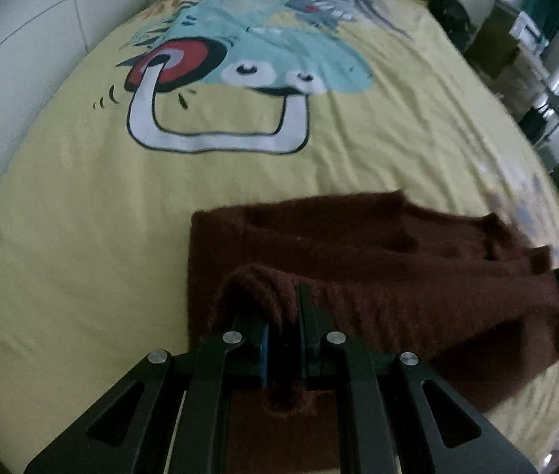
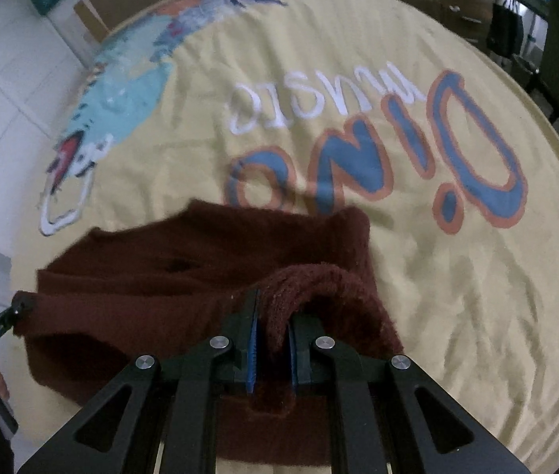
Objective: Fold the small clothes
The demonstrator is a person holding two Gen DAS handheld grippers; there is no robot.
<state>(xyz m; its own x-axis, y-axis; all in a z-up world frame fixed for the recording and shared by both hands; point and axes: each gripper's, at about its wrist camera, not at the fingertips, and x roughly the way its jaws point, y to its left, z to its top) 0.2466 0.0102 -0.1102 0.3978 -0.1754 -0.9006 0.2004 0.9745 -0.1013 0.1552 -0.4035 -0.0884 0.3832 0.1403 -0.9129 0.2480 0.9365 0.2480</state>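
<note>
Left wrist view: the dark brown fuzzy knit garment lies on a bed covered by a yellow cartoon-print sheet, near edge lifted. Left tool is clamped on a bunched ridge of the knit at its near left corner; the fabric humps over one finger. Right wrist view: right tool is likewise closed on a thick roll of the same edge at the right corner, with the garment sagging between the two grips. Judged soft, light, limp, fuzzy enough not to slip; the thick pile bunches rather than creases. Corners of one hem look the sensible hold, kept taut for an even fold.
</note>
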